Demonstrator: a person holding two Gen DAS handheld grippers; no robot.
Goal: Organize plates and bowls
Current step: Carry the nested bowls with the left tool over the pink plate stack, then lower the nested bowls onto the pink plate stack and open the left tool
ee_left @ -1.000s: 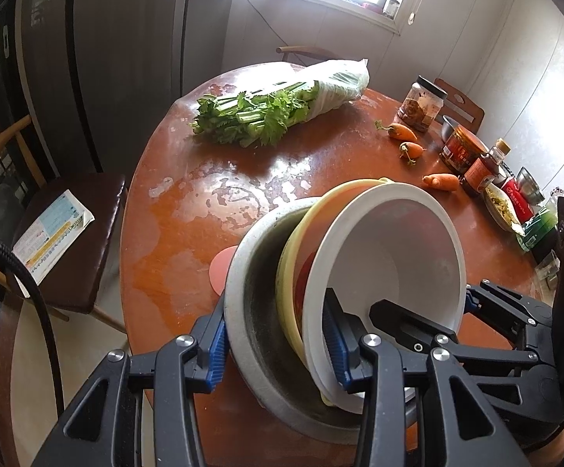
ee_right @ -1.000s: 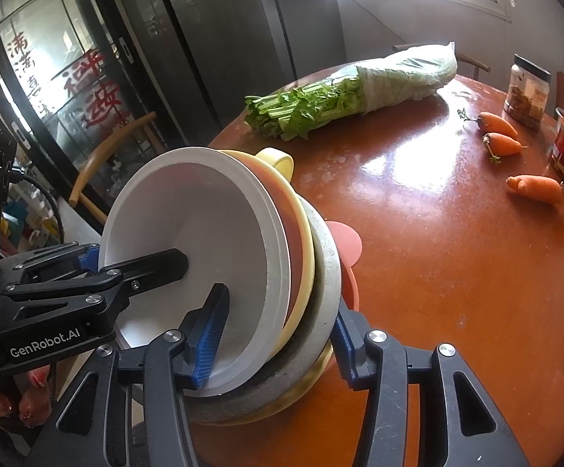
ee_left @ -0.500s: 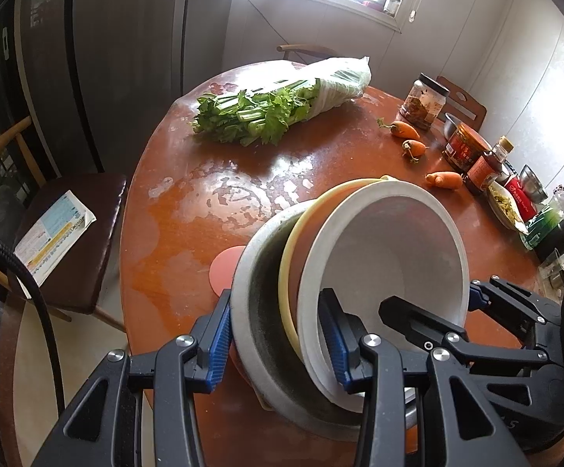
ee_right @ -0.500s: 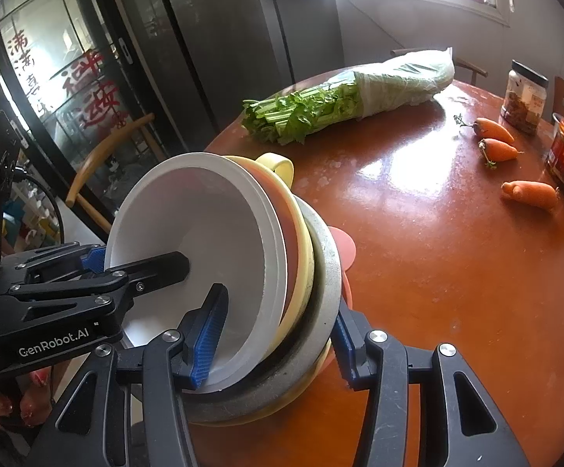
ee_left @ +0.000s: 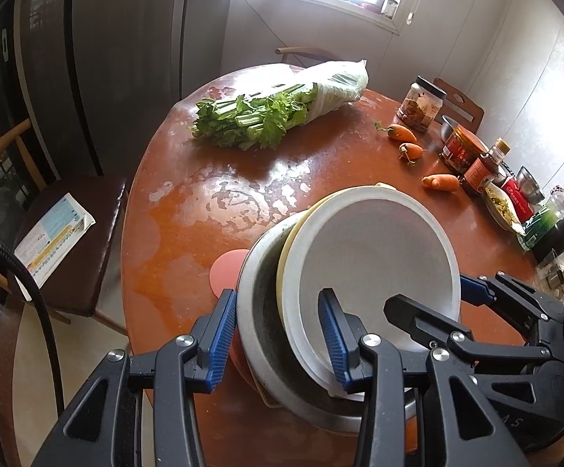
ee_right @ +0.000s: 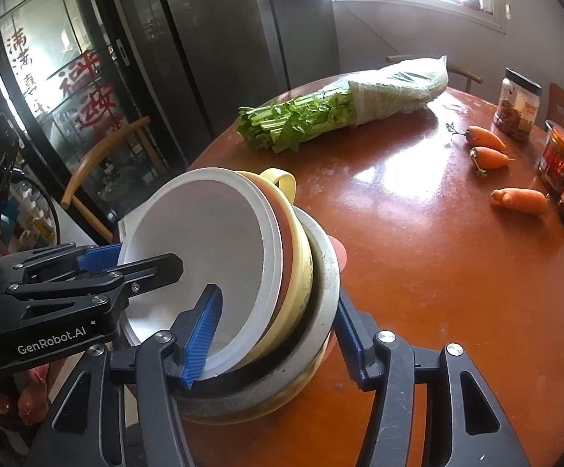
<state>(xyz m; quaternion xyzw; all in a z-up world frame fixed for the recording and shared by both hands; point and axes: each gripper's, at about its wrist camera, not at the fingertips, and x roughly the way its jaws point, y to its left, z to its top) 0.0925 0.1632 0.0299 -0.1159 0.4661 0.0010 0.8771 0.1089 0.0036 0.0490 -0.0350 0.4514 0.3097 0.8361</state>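
Note:
A nested stack stands tilted at the near edge of the round table (ee_left: 204, 233): a white bowl (ee_left: 379, 249) (ee_right: 204, 233) in a yellow handled bowl (ee_right: 282, 183), in a grey bowl (ee_left: 258, 292) (ee_right: 320, 264), over a pink plate (ee_left: 225, 272). My left gripper (ee_left: 276, 336) (ee_right: 134, 260) is shut on the stack's rim, one pad outside the grey bowl and one inside the white bowl. My right gripper (ee_right: 274, 342) (ee_left: 435, 297) straddles the opposite rim. Its jaws are opening, and the pads have eased off the bowls between them.
Bagged celery (ee_left: 258, 120) lies at the table's far side. Three carrots (ee_left: 402, 132) (ee_right: 484, 138) and several jars and bottles (ee_left: 420, 103) line the right edge. A brown chair with a leaflet (ee_left: 71, 225) stands left of the table. A hand (ee_right: 5, 404) holds the left gripper.
The stack has tipped a little flatter towards the table. My right gripper's jaws have spread wider around the rim. The left gripper keeps the same grip.

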